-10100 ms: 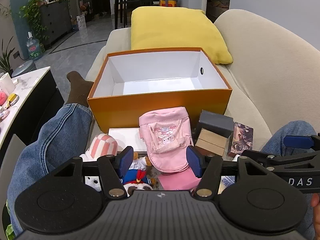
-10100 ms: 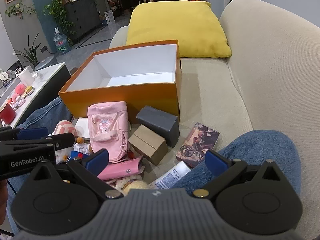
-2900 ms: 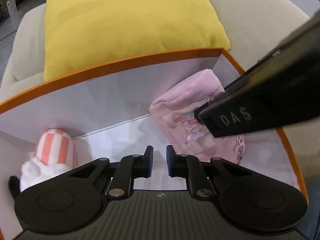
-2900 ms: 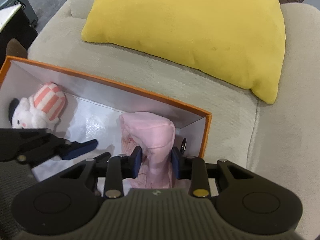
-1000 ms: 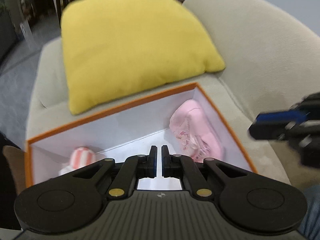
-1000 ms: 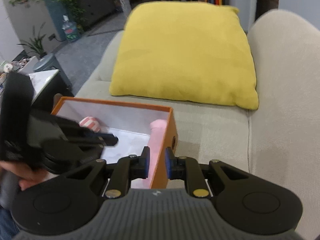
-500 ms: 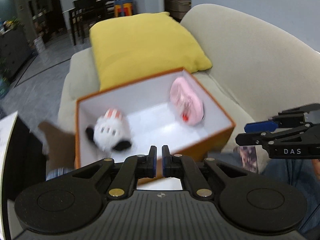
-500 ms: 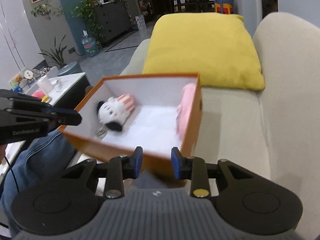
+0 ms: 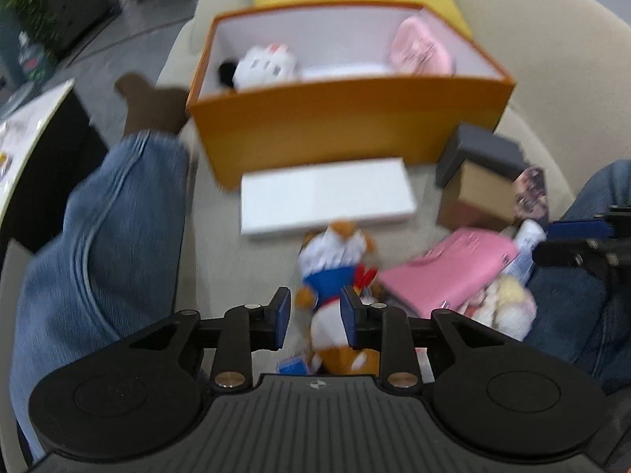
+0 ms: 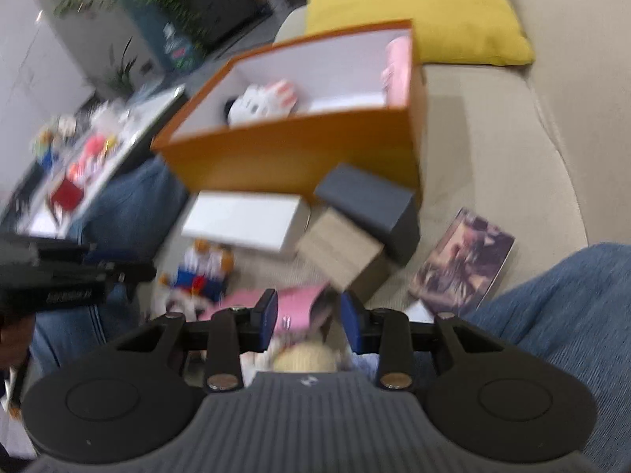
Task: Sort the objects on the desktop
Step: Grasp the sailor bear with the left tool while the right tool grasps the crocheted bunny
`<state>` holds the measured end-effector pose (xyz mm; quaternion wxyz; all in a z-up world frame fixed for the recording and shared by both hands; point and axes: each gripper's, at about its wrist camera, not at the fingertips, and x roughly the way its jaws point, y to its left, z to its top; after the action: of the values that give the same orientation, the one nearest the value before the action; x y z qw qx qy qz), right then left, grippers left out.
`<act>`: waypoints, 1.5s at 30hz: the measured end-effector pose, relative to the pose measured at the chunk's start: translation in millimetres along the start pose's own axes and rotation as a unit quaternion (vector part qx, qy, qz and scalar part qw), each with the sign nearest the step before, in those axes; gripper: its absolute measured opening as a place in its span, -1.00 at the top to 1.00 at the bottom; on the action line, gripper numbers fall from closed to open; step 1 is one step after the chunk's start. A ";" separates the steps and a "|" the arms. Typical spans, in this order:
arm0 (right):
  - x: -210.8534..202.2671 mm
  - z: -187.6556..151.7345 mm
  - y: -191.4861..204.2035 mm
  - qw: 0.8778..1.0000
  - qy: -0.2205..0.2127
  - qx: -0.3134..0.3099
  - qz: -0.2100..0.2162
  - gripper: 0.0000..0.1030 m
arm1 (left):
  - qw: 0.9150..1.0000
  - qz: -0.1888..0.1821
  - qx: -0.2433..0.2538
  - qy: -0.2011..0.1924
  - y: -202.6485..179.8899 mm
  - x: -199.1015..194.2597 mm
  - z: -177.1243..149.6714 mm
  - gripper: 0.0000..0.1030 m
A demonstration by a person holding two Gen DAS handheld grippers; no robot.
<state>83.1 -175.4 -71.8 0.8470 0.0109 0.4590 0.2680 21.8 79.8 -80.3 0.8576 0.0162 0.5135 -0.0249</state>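
The orange box [image 9: 347, 126] [image 10: 299, 153] on the sofa holds a white striped plush [image 9: 264, 65] [image 10: 264, 104] and a pink pouch [image 9: 420, 49] [image 10: 398, 69]. In front of it lie a blue-and-orange bear plush [image 9: 335, 264] [image 10: 205, 266], a pink flat case [image 9: 445, 268] [image 10: 299, 303], a white flat box [image 9: 323, 195] [image 10: 244, 218], a grey box [image 9: 481, 155] [image 10: 370, 197], a tan box [image 9: 481, 193] [image 10: 343, 250] and a card [image 10: 461, 264]. My left gripper [image 9: 315, 313] is open just over the bear plush. My right gripper [image 10: 309, 315] is open over the pink case.
My jeans-clad legs flank the pile at left [image 9: 102, 228] and right [image 10: 552, 315]. A yellow cushion [image 10: 418, 12] lies behind the box. A cream plush [image 10: 303, 356] and a white tube [image 9: 524, 244] lie near me. A cluttered side table [image 10: 86, 149] stands left.
Both grippers pulled back from the box and dropped toward the pile near my lap. Both have opened; the left was shut half a second ago.
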 end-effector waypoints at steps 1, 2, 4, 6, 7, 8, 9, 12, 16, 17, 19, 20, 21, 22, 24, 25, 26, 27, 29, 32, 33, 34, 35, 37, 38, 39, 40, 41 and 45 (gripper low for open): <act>2.4 -3.5 5.5 1.000 0.006 -0.020 -0.003 0.04 | 1.000 -0.005 -0.010 0.006 3.0 2.7 -3.1 0.24; 5.0 -7.3 11.1 0.999 0.013 -0.041 -0.004 0.04 | 1.000 -0.011 -0.020 0.012 6.0 4.8 -5.6 0.02; 12.9 -12.9 22.3 0.996 0.031 -0.081 -0.005 0.04 | 0.999 -0.017 -0.034 0.020 9.6 9.4 -10.6 -0.15; 21.9 -18.2 31.6 0.991 0.052 -0.125 -0.012 -0.01 | 0.999 -0.020 -0.037 0.024 10.1 11.6 -12.0 -0.16; 24.8 -21.1 35.9 0.988 0.055 -0.146 -0.015 -0.18 | 0.999 -0.021 -0.036 0.027 9.6 13.7 -13.0 -0.16; 27.6 -23.1 39.6 0.984 0.060 -0.166 -0.022 -0.25 | 0.999 -0.022 -0.035 0.031 8.8 15.3 -13.6 -0.18; 29.6 -24.3 42.4 0.981 0.062 -0.183 -0.028 -0.34 | 0.999 -0.025 -0.032 0.033 7.7 16.9 -14.2 -0.24; 32.2 -24.3 45.8 0.974 0.067 -0.213 -0.031 -0.40 | 0.998 -0.032 -0.027 0.039 5.7 19.9 -13.9 -0.33; 36.3 -27.9 53.7 0.959 0.098 -0.265 -0.024 -0.40 | 0.997 -0.046 -0.028 0.049 4.1 24.5 -11.8 -0.39; 34.9 -30.5 56.9 0.953 0.102 -0.285 -0.020 -0.40 | 0.997 -0.050 -0.029 0.052 3.8 26.4 -11.4 -0.43; 36.5 -33.4 61.2 0.945 0.113 -0.305 -0.018 -0.40 | 0.996 -0.062 -0.036 0.061 3.3 31.3 -10.0 -0.45; 40.8 -34.5 62.6 0.942 0.119 -0.313 -0.023 -0.40 | 0.995 -0.069 -0.039 0.066 2.9 33.6 -9.2 -0.46; 46.0 -35.7 62.9 0.940 0.123 -0.318 -0.029 -0.40 | 0.994 -0.074 -0.042 0.071 2.4 35.4 -8.4 -0.46; 51.5 -37.3 62.7 0.938 0.129 -0.319 -0.031 -0.43 | 0.993 -0.077 -0.043 0.074 0.9 37.0 -7.8 -0.46; 62.0 -37.5 65.4 0.937 0.139 -0.319 -0.022 -0.44 | 0.993 -0.076 -0.040 0.077 -2.0 38.8 -6.7 -0.46; 66.3 -37.7 66.6 0.936 0.141 -0.320 -0.025 -0.46 | 0.993 -0.077 -0.038 0.078 -3.1 39.7 -6.3 -0.46; 68.2 -37.5 66.3 0.937 0.144 -0.319 -0.025 -0.48 | 0.993 -0.077 -0.038 0.081 -3.9 40.8 -5.7 -0.46; 71.3 -36.8 67.3 0.937 0.145 -0.318 -0.029 -0.48 | 0.993 -0.078 -0.039 0.084 -4.7 42.2 -5.1 -0.46; 75.8 -33.9 66.5 0.937 0.150 -0.314 -0.032 -0.48 | 0.992 -0.080 -0.042 0.088 -5.0 44.6 -3.6 -0.47; 78.0 -31.0 61.3 0.942 0.152 -0.297 -0.026 -0.43 | 0.991 -0.083 -0.047 0.093 -4.9 48.1 -2.3 -0.49; 78.1 -30.0 58.5 0.945 0.153 -0.288 -0.022 -0.40 | 0.990 -0.086 -0.051 0.096 -4.0 50.2 -2.4 -0.52; 77.7 -29.2 56.3 0.947 0.153 -0.280 -0.019 -0.38 | 0.990 -0.088 -0.056 0.098 -3.1 52.3 -2.5 -0.54; 77.6 -28.8 55.0 0.949 0.153 -0.275 -0.017 -0.38 | 0.989 -0.090 -0.062 0.100 -2.0 54.5 -2.9 -0.58; 75.8 -29.2 55.2 0.950 0.151 -0.274 -0.016 -0.33 | 0.987 -0.095 -0.073 0.103 0.4 57.2 -4.1 -0.58; 74.1 -29.4 55.0 0.950 0.150 -0.272 -0.015 -0.32 | 0.987 -0.099 -0.078 0.102 1.9 57.2 -4.5 -0.55; 72.3 -29.2 55.0 0.951 0.148 -0.270 -0.014 -0.29 | 0.986 -0.107 -0.084 0.101 3.7 56.9 -5.2 -0.37; 69.8 -28.9 54.7 0.953 0.146 -0.266 -0.013 -0.25 | 0.983 -0.119 -0.093 0.101 6.1 56.5 -6.0 -0.25; 67.1 -28.9 55.1 0.953 0.144 -0.265 -0.012 -0.24 | 0.981 -0.127 -0.101 0.103 8.0 56.0 -6.6 -0.22; 56.3 -30.6 56.4 0.952 0.137 -0.273 -0.016 -0.20 | 0.982 -0.125 -0.101 0.095 5.8 53.0 -8.9 -0.10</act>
<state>58.6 -108.0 -118.0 0.7506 -0.2646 0.4804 0.3685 39.3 84.6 -131.3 0.7923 -0.1327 0.5903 -0.0785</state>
